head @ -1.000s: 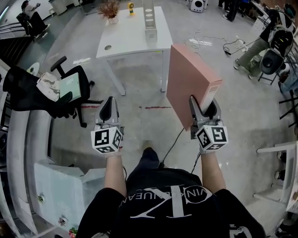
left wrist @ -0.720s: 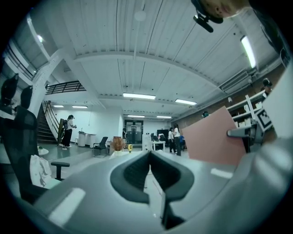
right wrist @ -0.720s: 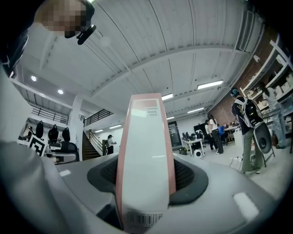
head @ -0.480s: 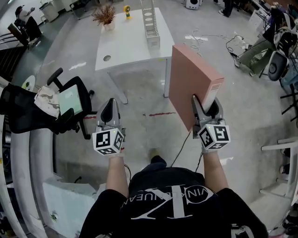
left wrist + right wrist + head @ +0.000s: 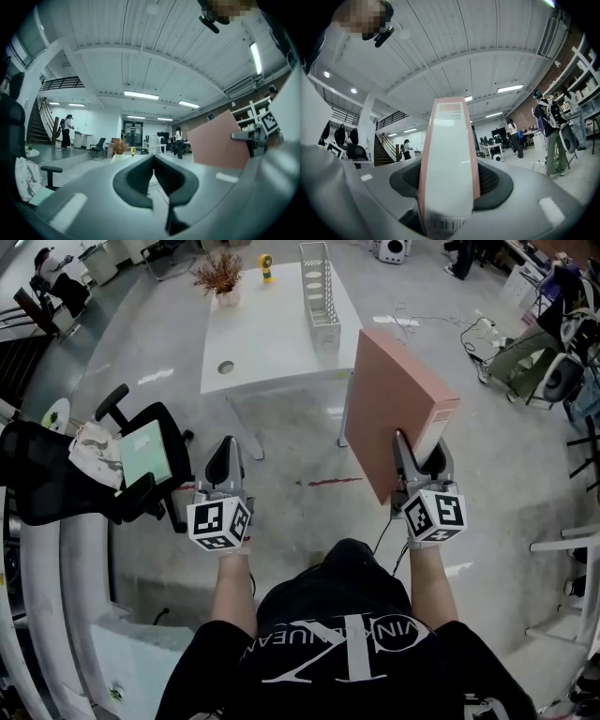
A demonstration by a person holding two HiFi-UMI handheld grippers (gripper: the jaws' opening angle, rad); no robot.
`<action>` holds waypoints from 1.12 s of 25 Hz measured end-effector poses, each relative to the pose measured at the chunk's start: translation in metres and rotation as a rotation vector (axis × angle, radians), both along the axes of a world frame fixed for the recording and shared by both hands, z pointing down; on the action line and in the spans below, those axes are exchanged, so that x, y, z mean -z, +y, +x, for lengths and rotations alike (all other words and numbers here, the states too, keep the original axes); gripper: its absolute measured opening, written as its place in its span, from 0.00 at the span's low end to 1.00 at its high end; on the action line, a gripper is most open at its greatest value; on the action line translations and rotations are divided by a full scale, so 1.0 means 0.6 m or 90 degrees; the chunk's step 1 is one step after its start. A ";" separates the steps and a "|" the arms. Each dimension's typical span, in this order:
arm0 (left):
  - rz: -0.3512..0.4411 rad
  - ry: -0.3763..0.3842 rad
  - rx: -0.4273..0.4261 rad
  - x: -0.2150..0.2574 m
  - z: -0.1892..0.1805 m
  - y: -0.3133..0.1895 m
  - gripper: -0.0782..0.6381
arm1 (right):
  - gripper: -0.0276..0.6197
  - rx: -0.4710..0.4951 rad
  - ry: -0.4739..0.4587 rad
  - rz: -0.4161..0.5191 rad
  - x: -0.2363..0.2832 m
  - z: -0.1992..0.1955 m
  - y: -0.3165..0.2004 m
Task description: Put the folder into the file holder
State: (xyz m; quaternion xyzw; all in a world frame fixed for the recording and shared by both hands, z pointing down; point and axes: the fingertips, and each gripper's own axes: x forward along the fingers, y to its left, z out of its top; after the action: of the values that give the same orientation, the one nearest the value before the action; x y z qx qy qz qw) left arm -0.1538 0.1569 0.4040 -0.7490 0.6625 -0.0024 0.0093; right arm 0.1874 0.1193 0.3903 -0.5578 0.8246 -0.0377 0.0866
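Note:
A thick pink box folder (image 5: pixel 394 409) with a white spine (image 5: pixel 449 168) is held upright in the air, with my right gripper (image 5: pixel 420 454) shut on its spine end. In the right gripper view both pads press its sides. The folder (image 5: pixel 218 143) also shows at the right of the left gripper view. A white wire file holder (image 5: pixel 320 294) stands on the white table (image 5: pixel 267 334) ahead, well beyond the folder. My left gripper (image 5: pixel 221 460) hangs over the floor at the left, shut and empty.
A black office chair (image 5: pixel 89 460) with a green pad stands at the left. A dried plant (image 5: pixel 221 276) and a small yellow object (image 5: pixel 267 266) sit at the table's far end. Cables and chairs lie at the right; people stand far off.
The table and file holder have come closer and shifted right in the head view as the person steps forward. Both grippers keep their pose, and the folder stays gripped.

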 end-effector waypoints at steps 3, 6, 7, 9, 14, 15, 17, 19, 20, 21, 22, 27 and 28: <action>-0.001 0.004 -0.002 0.001 -0.007 -0.005 0.11 | 0.50 0.000 0.004 0.000 0.005 -0.008 -0.005; 0.000 0.005 -0.009 0.001 -0.014 -0.011 0.11 | 0.50 -0.004 0.005 -0.002 0.006 -0.014 -0.019; 0.001 0.006 -0.009 0.000 -0.018 -0.015 0.11 | 0.50 -0.004 0.006 -0.003 0.004 -0.018 -0.025; -0.003 0.013 -0.005 -0.008 -0.028 -0.021 0.11 | 0.50 -0.001 0.010 -0.005 0.002 -0.027 -0.034; -0.009 0.024 -0.001 -0.025 -0.038 -0.050 0.11 | 0.50 0.007 0.019 -0.002 0.001 -0.045 -0.061; -0.009 0.024 -0.003 -0.027 -0.040 -0.058 0.11 | 0.50 0.008 0.019 -0.001 0.001 -0.048 -0.068; -0.008 0.022 -0.008 -0.026 -0.041 -0.083 0.11 | 0.50 0.005 0.016 0.003 0.006 -0.053 -0.087; -0.008 0.021 -0.013 -0.024 -0.044 -0.111 0.11 | 0.50 0.004 0.014 0.006 0.012 -0.060 -0.111; -0.008 0.021 -0.016 -0.023 -0.045 -0.126 0.11 | 0.50 0.003 0.014 0.007 0.015 -0.064 -0.123; -0.008 0.020 -0.019 -0.022 -0.046 -0.142 0.11 | 0.50 0.003 0.014 0.008 0.020 -0.068 -0.136; -0.009 0.020 -0.021 -0.022 -0.049 -0.157 0.11 | 0.50 0.003 0.013 0.010 0.025 -0.072 -0.148; -0.012 0.025 -0.026 -0.017 -0.056 -0.231 0.11 | 0.50 0.004 0.024 0.032 0.068 -0.086 -0.206; -0.011 0.025 -0.030 -0.015 -0.056 -0.247 0.11 | 0.50 0.003 0.025 0.038 0.080 -0.088 -0.219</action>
State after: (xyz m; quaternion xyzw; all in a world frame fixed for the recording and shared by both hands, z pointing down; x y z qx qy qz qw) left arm -0.1875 0.0088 0.4129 -0.7643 0.6448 0.0067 -0.0099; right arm 0.1347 -0.0121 0.3423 -0.5535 0.8283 -0.0019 0.0868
